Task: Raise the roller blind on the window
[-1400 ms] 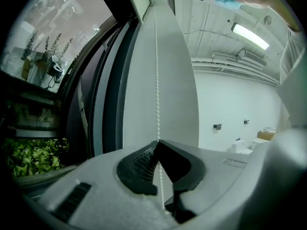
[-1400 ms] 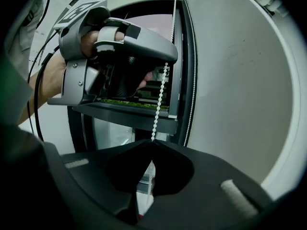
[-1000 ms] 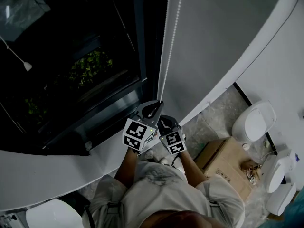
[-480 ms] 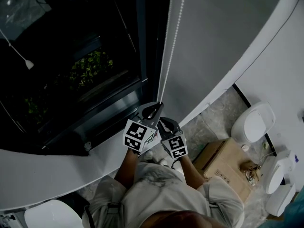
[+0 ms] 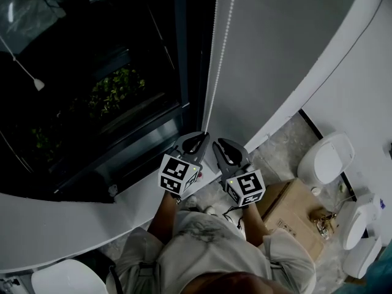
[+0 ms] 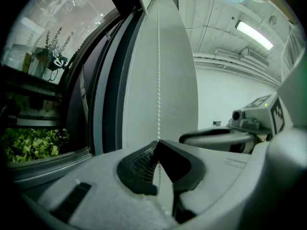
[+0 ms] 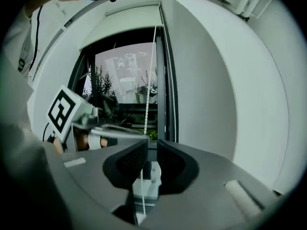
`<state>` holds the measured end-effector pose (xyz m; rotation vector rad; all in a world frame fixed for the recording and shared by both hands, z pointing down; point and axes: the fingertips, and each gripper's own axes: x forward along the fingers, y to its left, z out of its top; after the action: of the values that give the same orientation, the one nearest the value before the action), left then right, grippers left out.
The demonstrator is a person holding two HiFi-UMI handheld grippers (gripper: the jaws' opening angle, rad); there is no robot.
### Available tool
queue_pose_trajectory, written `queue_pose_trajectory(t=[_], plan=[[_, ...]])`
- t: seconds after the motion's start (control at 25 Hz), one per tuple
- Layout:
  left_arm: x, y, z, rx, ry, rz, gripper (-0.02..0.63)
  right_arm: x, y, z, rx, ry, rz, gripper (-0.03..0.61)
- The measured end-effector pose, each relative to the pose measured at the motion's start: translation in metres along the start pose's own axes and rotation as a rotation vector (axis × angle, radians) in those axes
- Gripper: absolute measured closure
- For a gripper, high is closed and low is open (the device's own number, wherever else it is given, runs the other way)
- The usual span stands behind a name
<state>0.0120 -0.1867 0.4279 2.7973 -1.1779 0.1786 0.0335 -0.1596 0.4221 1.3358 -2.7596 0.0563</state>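
A white bead chain [image 5: 220,48] hangs down in front of the dark window [image 5: 92,72], beside a grey panel [image 5: 275,54]. My left gripper [image 5: 201,138] is shut on the chain [image 6: 158,80] at its jaw tips [image 6: 157,143], just above the sill. My right gripper [image 5: 220,144] is beside it on the right, raised a little nearer to me. Its jaws [image 7: 152,145] stand slightly apart, open, with the chain [image 7: 146,109] running down through the gap and no pad pressing on it. In the right gripper view, pale blind fabric [image 7: 129,20] covers only the top of the window.
A white curved sill [image 5: 61,225] runs under the window. A small cord pull [image 5: 38,85] hangs at the left. On the floor to the right lie a cardboard box [image 5: 294,210] and white rounded seats [image 5: 327,158]. The person's body fills the bottom of the head view.
The right gripper has come away from the left one, moving up and to the right. The left gripper has kept still on the chain.
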Motion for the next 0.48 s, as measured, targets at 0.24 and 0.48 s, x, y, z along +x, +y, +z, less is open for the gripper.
queue_pose_trajectory(t=[0.24, 0.48], plan=[[0.001, -0.002, 0.0, -0.004, -0.001, -0.008, 0.6, 0.0, 0.008, 0.079, -0.075, -0.143, 0.046, 0.505], [0.001, -0.003, -0.001, -0.005, -0.005, -0.01, 0.6, 0.01, 0.01, 0.136, -0.116, -0.237, 0.073, 0.497]])
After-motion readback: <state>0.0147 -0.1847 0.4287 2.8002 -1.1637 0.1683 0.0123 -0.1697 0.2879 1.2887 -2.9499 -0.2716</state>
